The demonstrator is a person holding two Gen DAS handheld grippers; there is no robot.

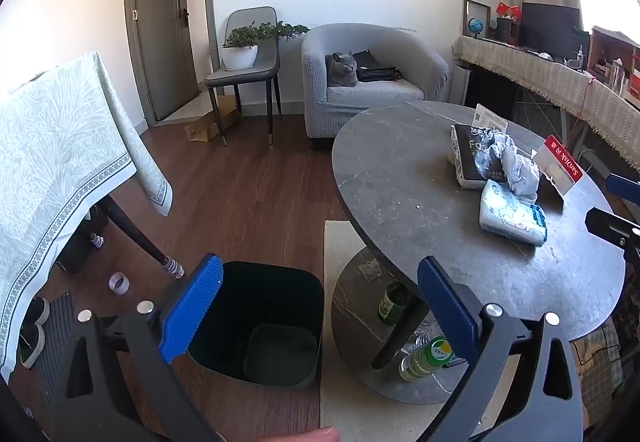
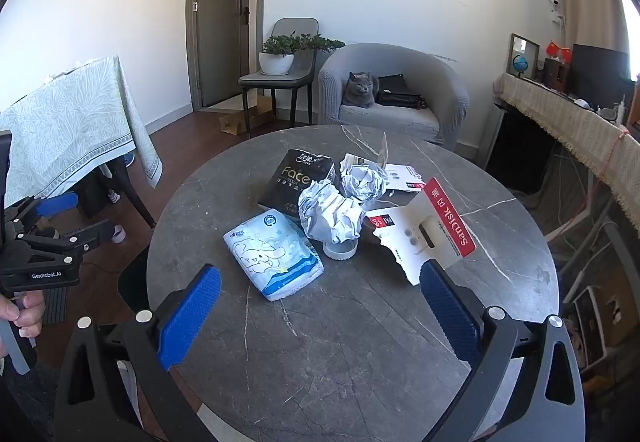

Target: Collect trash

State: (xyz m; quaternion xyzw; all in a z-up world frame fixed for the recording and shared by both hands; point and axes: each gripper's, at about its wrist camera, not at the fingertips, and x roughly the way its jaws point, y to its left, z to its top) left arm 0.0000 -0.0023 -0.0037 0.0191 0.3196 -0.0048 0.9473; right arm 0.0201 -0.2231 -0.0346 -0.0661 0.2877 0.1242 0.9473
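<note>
- The trash lay heaped near the middle of the round table (image 2: pixel 352 342): two foil balls (image 2: pixel 340 214), a torn SanDisk card (image 2: pixel 432 230), a black Face pack (image 2: pixel 294 178), a white-and-blue tissue pack (image 2: pixel 272 254) nearest the camera, and a small white cap (image 2: pixel 340 250) just under the nearer foil ball.
- The bin (image 1: pixel 256 322) stood open on the floor just beside the table's left edge; what could be seen of its inside looked empty.
- Judged from that, collecting had barely begun: nothing was gripped and the pile looked untouched.
- The next move likely called for the right gripper (image 2: pixel 320 306) to reach forward to the tissue pack or the card, close on it, then carry it left over the bin.
- The right gripper hovered over the table short of the pile, its fingers (image 2: pixel 188 314) spread wide, touching nothing.
- The left gripper (image 1: pixel 320 306) hung above the bin, fingers (image 1: pixel 192 310) likewise wide apart and empty.
- Foil would crush easily; the card, lying tilted, might slip.
</note>
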